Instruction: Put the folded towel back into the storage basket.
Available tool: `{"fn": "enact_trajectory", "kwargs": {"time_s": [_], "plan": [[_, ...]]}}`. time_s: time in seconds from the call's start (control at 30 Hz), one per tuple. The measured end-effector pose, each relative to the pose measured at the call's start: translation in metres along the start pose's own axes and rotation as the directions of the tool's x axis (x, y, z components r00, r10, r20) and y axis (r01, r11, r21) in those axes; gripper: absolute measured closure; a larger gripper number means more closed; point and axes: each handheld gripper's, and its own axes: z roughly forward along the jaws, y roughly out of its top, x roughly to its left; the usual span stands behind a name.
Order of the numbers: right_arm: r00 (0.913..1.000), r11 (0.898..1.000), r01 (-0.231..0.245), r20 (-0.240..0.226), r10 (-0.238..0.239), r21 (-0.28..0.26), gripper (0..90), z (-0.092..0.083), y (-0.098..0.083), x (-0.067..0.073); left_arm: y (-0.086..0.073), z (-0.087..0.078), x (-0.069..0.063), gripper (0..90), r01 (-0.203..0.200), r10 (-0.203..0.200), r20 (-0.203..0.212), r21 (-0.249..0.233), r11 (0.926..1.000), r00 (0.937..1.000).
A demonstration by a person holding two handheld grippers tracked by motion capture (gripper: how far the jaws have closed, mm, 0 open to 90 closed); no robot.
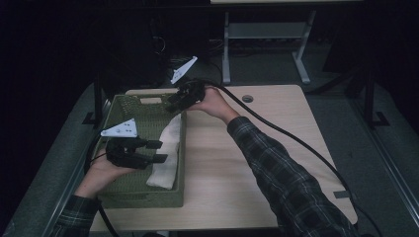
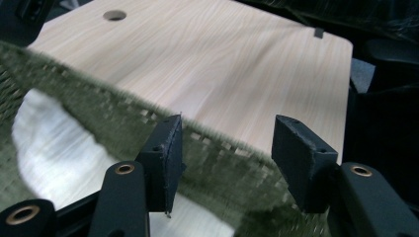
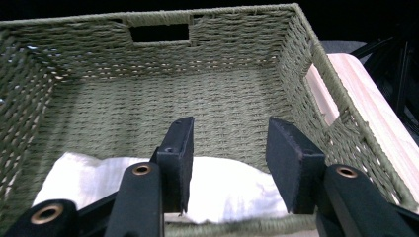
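Observation:
A green woven basket (image 1: 129, 193) stands on the left part of the wooden table (image 1: 247, 168). A white cloth (image 1: 167, 158) lies inside it, along its right wall. My left gripper (image 1: 158, 151) hovers over the basket's near half, pointing right, open, with nothing between its jaws. In the left gripper view it (image 2: 227, 133) looks across the basket's wall (image 2: 222, 168), with the cloth (image 2: 59, 138) below. My right gripper (image 1: 173, 104) is at the basket's far right corner. In the right gripper view it (image 3: 230, 133) stands open above the cloth (image 3: 79, 182), not pinching it.
A cable hole (image 1: 247, 98) sits near the table's far edge. The right gripper's thick cable (image 1: 296, 143) trails across the table's right side. A white desk frame (image 1: 267, 34) stands beyond the table. The basket has a handle slot (image 3: 159, 32) in its end wall.

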Motion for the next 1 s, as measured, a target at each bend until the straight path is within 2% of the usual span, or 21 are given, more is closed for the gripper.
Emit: {"fn": "enact_trajectory", "kwargs": {"time_s": [0.27,0.47,0.53,0.57,0.6,0.67,0.73,0.77,0.87,0.9,0.93,1.0], "plan": [[0.9998,1.0,-0.011,0.017,0.011,-0.017,48.2,-0.029,-0.025,0.0,0.024,0.025,-0.012,43.1,-0.033,0.033,0.029,-0.006,0.9994,0.999],[0.9982,0.999,-0.034,0.049,0.035,-0.028,44.6,-0.056,-0.05,-0.002,0.038,0.049,-0.021,39.5,-0.036,0.036,0.037,0.009,0.9993,0.9987],[0.9977,0.999,-0.04,0.054,0.041,-0.025,44.5,-0.058,-0.051,-0.002,0.041,0.054,-0.024,38.5,-0.039,0.039,0.038,0.01,0.9992,0.9985],[0.9971,0.999,-0.042,0.062,0.043,-0.028,43.9,-0.066,-0.061,-0.002,0.045,0.062,-0.028,38.2,-0.045,0.045,0.046,0.009,0.9989,0.998],[0.9971,0.999,-0.042,0.062,0.043,-0.028,43.9,-0.066,-0.061,-0.002,0.045,0.062,-0.028,37.8,-0.045,0.045,0.046,0.009,0.9989,0.998],[0.996,0.998,-0.051,0.072,0.054,-0.032,42.7,-0.077,-0.073,-0.001,0.052,0.074,-0.034,37.0,-0.053,0.052,0.052,0.013,0.9985,0.9973],[0.9955,0.998,-0.053,0.077,0.056,-0.033,42.2,-0.079,-0.077,-0.001,0.053,0.077,-0.035,36.3,-0.053,0.052,0.052,0.011,0.9985,0.9973],[0.9947,0.998,-0.058,0.083,0.06,-0.03,41.5,-0.085,-0.086,0.0,0.058,0.087,-0.04,36.2,-0.05,0.049,0.056,0.007,0.9987,0.9972],[0.9936,0.997,-0.065,0.09,0.068,-0.03,40.7,-0.09,-0.095,0.0,0.061,0.095,-0.045,35.3,-0.054,0.054,0.058,0.004,0.9985,0.9969],[0.9925,0.997,-0.072,0.097,0.075,-0.033,40.5,-0.095,-0.104,0.0,0.064,0.103,-0.049,35.2,-0.061,0.06,0.068,0.007,0.9981,0.9959],[0.9925,0.997,-0.072,0.097,0.075,-0.033,40.5,-0.095,-0.104,0.0,0.064,0.103,-0.049,35.2,-0.061,0.06,0.068,0.007,0.9981,0.9959],[0.991,0.995,-0.086,0.1,0.09,-0.04,39.9,-0.1,-0.113,0.0,0.067,0.114,-0.054,35.1,-0.069,0.068,0.089,0.007,0.9976,0.9938]]}}
